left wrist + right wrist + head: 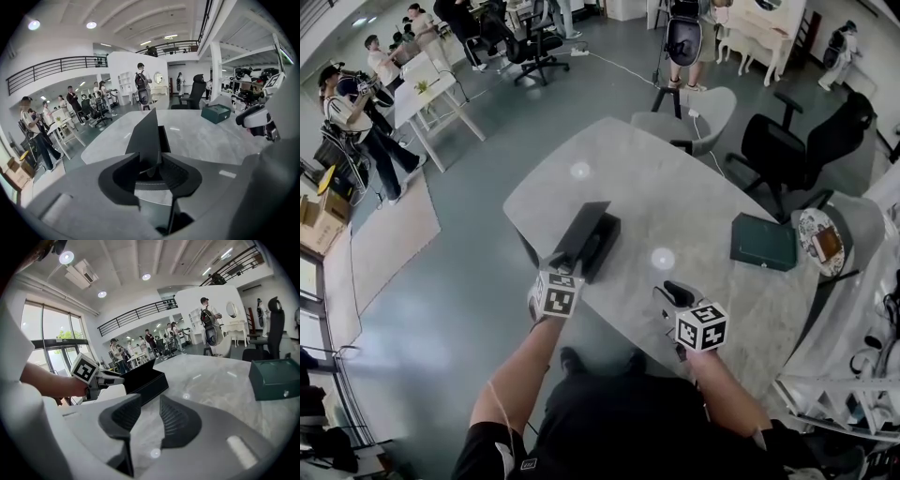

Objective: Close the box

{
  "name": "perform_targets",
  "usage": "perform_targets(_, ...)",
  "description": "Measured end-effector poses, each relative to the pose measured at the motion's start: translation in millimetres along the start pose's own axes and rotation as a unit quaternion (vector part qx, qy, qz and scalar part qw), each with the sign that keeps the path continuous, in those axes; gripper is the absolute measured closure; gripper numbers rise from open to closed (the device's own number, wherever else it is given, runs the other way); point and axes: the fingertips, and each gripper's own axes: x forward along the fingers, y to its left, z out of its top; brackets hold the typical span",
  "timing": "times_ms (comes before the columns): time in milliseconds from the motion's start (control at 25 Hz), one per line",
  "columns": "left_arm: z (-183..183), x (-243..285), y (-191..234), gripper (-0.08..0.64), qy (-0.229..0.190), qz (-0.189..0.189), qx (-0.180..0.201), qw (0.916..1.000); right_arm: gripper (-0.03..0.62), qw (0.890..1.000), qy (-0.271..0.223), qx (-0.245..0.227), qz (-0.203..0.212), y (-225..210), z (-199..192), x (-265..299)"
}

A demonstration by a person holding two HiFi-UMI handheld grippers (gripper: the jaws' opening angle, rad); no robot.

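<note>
Grey marble counter [694, 202], black box [602, 246], lid [146, 136] raised.
Jaws apart on both: left gripper [151, 174] astride lid edge, right gripper [150, 420] empty.

Shirt [628, 422]: black, short sleeves. White patch [504, 457] on its left sleeve, with a small logo [528, 463] beside the patch. A thin white cable [498, 405] lies along the arm just past that sleeve. Left gripper [150, 174] and right gripper [149, 420], both ahead of the shirt, have matte grey shells and dark pads [176, 420] with fine ribs. Left cube [556, 293] and right cube [701, 325] are white, with black square markers on every visible face. The right gripper's nose is white and black.
</note>
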Motion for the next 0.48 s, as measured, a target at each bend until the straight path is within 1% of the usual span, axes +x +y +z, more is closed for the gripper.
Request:
perform_targets(280, -8, 11, -14, 0.394, 0.020, 0.001, 0.014, 0.9997, 0.468, 1.000, -0.003, 0.014, -0.010, -13, -6, -13)
perform_targets(480, -16, 18, -25, 0.373, 0.029, -0.004, 0.014, 0.9995, 0.468, 1.000, -0.002, 0.020, -0.014, -22, -12, -20)
